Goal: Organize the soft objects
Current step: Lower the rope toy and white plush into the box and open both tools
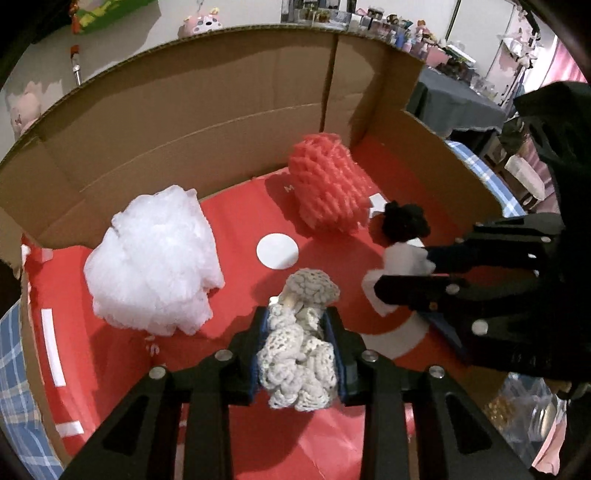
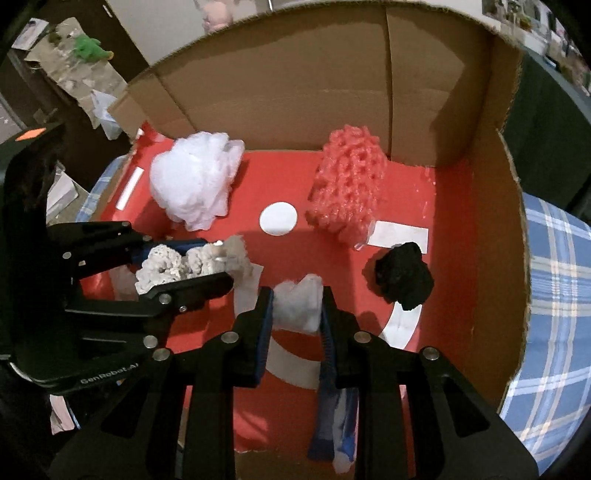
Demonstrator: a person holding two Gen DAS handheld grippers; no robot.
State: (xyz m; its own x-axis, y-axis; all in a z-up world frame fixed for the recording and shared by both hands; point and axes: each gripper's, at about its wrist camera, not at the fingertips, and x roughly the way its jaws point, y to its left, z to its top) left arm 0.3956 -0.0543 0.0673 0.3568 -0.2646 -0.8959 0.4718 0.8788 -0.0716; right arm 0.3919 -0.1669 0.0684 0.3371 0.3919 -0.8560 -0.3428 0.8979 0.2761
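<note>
So inside the cardboard box (image 2: 461, 110) with the red floor: a fluffy white puff (image 2: 195, 181) sits back left, a coral knobbly mesh roll (image 2: 347, 184) stands back right, and a small black pom-pom (image 2: 404, 275) lies near the right wall. A cream crocheted lump (image 1: 299, 354) and a little white wad (image 2: 299, 304) are both held up off the floor.

Pale wall (image 1: 236, 11) beyond my box, cluttered shelves (image 1: 388, 22) far right, dark-clothed table (image 1: 454, 99), blue plaid cloth (image 2: 554, 295) beneath.

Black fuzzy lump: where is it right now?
The black fuzzy lump lies loose on the box's red floor, right side in the right wrist view, just below the pink foam net.
</note>
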